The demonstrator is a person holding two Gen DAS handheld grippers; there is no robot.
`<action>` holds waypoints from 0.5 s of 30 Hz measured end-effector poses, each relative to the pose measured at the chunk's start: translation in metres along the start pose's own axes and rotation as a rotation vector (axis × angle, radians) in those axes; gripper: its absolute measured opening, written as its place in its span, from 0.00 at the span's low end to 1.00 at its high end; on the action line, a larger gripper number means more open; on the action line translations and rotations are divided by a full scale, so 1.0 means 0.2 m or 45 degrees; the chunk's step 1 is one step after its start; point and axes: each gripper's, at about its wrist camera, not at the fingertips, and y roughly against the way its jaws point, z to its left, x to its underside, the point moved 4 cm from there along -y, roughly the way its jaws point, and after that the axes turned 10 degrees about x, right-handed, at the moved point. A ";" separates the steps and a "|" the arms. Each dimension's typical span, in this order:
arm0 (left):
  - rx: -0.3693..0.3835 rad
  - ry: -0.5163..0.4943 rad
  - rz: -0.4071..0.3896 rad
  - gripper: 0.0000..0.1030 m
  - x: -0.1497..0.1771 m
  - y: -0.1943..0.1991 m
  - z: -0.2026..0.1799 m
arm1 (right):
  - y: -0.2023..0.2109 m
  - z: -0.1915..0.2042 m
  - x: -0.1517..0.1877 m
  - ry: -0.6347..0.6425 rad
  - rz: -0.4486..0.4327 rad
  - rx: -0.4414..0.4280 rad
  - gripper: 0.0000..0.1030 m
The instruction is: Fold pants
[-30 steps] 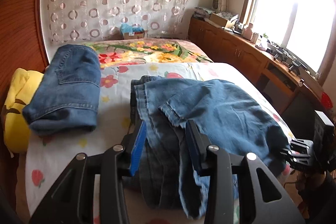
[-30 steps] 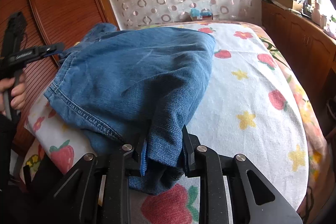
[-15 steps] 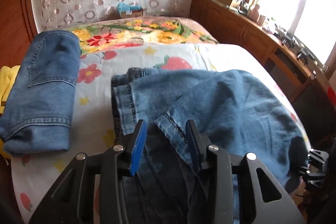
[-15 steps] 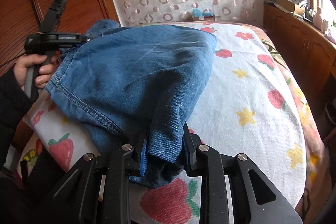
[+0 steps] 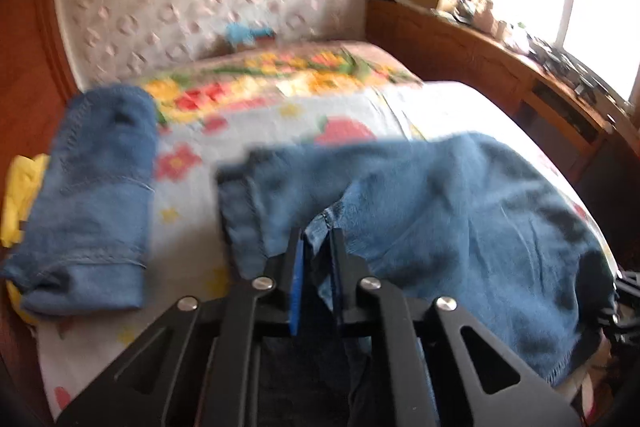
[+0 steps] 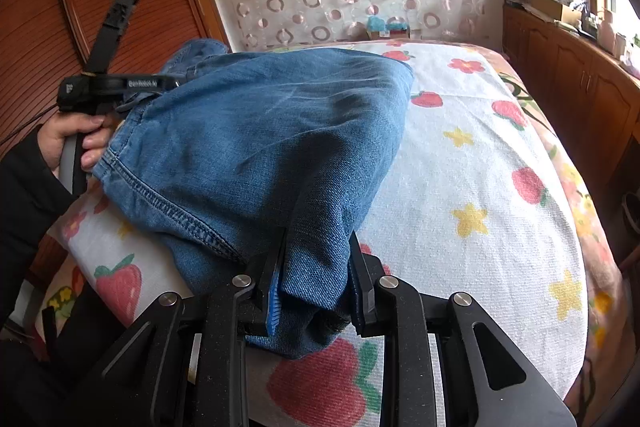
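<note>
Since a second ago the left gripper point(image 5: 316, 239) has come forward over the jeans point(image 5: 440, 211) and its jaws have just been closing; they now pinch a hemmed corner of denim, nearly together. Jeans lie heaped on the bed point(image 6: 480, 167), spreading from the left jaws toward two o'clock. At the right gripper point(image 6: 316, 247) a thick fold of the same jeans sits clamped between part-open jaws, cloth running off to eleven o'clock. A folded pair point(image 5: 92, 203) lies at nine o'clock, well apart, over something yellow point(image 5: 20, 195)
</note>
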 end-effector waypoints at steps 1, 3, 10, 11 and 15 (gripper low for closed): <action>-0.016 0.013 -0.032 0.07 -0.03 0.03 0.02 | 0.00 0.00 0.00 0.001 0.000 0.001 0.24; -0.025 0.035 -0.053 0.07 -0.07 0.04 0.06 | 0.00 0.00 0.00 -0.001 0.000 0.003 0.24; -0.019 0.070 -0.027 0.10 -0.11 0.04 0.14 | 0.00 0.00 0.01 -0.001 0.002 0.001 0.24; -0.010 0.073 -0.030 0.12 -0.11 0.05 0.13 | 0.00 0.00 0.01 -0.003 0.002 0.000 0.24; 0.043 0.069 -0.061 0.27 -0.09 0.12 0.08 | 0.00 0.00 0.01 -0.005 0.001 0.002 0.25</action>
